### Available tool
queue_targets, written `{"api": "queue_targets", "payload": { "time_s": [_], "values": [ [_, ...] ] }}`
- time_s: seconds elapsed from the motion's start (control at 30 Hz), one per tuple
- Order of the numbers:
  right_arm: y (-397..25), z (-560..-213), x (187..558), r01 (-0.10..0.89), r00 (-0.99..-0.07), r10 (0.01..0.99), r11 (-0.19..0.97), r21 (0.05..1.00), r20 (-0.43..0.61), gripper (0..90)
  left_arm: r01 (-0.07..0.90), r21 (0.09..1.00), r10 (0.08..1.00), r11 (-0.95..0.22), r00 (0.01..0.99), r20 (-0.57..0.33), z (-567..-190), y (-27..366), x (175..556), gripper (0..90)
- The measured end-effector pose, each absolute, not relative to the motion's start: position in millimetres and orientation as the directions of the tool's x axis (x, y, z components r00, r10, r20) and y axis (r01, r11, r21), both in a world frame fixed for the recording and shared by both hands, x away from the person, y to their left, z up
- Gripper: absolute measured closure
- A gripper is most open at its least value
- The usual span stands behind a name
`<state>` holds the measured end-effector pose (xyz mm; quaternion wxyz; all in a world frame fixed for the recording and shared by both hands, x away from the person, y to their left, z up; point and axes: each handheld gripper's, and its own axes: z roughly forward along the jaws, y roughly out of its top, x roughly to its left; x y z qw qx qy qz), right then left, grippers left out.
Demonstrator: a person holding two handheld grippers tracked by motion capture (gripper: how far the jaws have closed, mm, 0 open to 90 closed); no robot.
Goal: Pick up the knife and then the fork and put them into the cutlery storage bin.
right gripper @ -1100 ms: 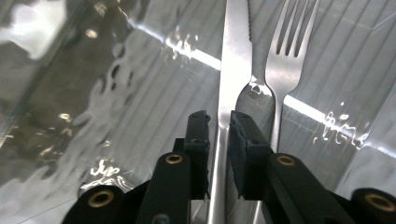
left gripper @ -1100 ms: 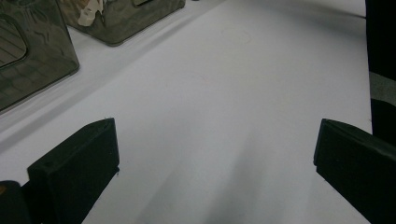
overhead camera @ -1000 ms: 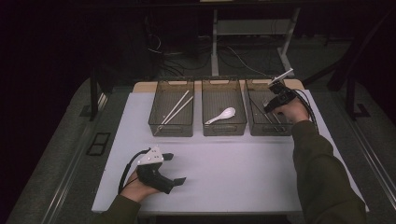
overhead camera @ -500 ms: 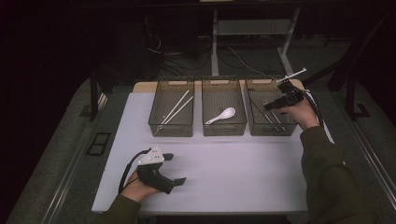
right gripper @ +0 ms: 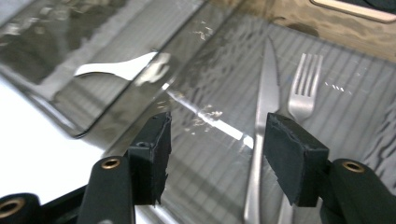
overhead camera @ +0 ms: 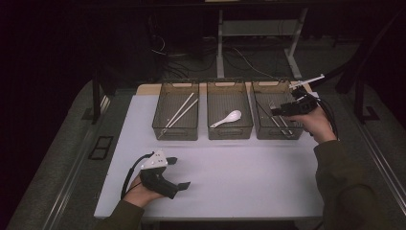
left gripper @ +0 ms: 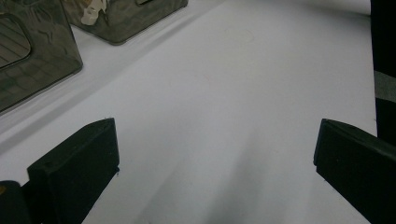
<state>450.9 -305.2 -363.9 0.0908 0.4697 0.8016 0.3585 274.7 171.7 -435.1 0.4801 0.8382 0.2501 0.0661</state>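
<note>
Nearest to the person, at about seven o'clock on the white table top [overhead camera: 230, 182], the left gripper [overhead camera: 174, 173] rests on the surface in the left hand, jaws spread wide with nothing but bare table between them; it looks parked, and I'd leave it there.

Farther out stand three smoked plastic bins in a row: the left bin [overhead camera: 175, 128] with chopsticks [overhead camera: 179, 112] at eleven o'clock, the middle bin [overhead camera: 230, 130] with a white spoon [overhead camera: 228, 118] at twelve, the right bin [overhead camera: 277, 132] at one o'clock.

The right gripper [right gripper: 215, 154] hangs over that right bin, jaws about half open and empty. Inside lie a knife [right gripper: 264, 126] and a fork [right gripper: 299, 105] side by side, nearly touching, flat on the ribbed floor. The knife sits just inside the right-hand pad [right gripper: 292, 156].

To do this well, I'd judge the jaws should centre on the knife's handle, come straight down astride it alone, and stay off the fork. A flat steel handle may slip, so close squarely across its width and lift level, clear of the bin wall.
</note>
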Motion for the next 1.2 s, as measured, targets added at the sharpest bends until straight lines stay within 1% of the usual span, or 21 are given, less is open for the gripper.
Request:
{"api": "queue_targets", "payload": {
  "time_s": [0.23,0.3,0.4,0.5,0.63,0.93,1.2],
  "values": [
    [-306,-361,424,0.63,-0.597,0.777,0.3,0.716,0.2,35.6,0.355,0.838,0.486,-0.415,0.865,-0.126,-435,172,274,0.0],
    [-306,-362,417,0.614,-0.609,0.767,0.294,0.733,0.202,35.4,0.357,0.838,0.489,-0.412,0.863,-0.127,-435,172,274,0.0],
    [-306,-361,404,0.586,-0.621,0.764,0.303,0.751,0.176,34.8,0.357,0.837,0.489,-0.415,0.863,-0.125,-435,173,274,0.0],
    [-308,-359,393,0.558,-0.638,0.748,0.287,0.779,0.182,33.5,0.361,0.836,0.493,-0.413,0.86,-0.128,-435,174,273,0.0],
    [-308,-358,378,0.515,-0.658,0.736,0.284,0.809,0.161,30.8,0.362,0.837,0.497,-0.411,0.858,-0.127,-435,174,273,0.0],
    [-304,-364,348,0.466,-0.685,0.717,0.293,0.835,0.13,25.7,0.358,0.838,0.498,-0.411,0.858,-0.122,-435,175,273,0.0],
    [-298,-380,324,0.439,-0.694,0.712,0.303,0.846,0.105,21.4,0.356,0.84,0.497,-0.409,0.859,-0.122,-434,175,272,0.0]
  ]
}}
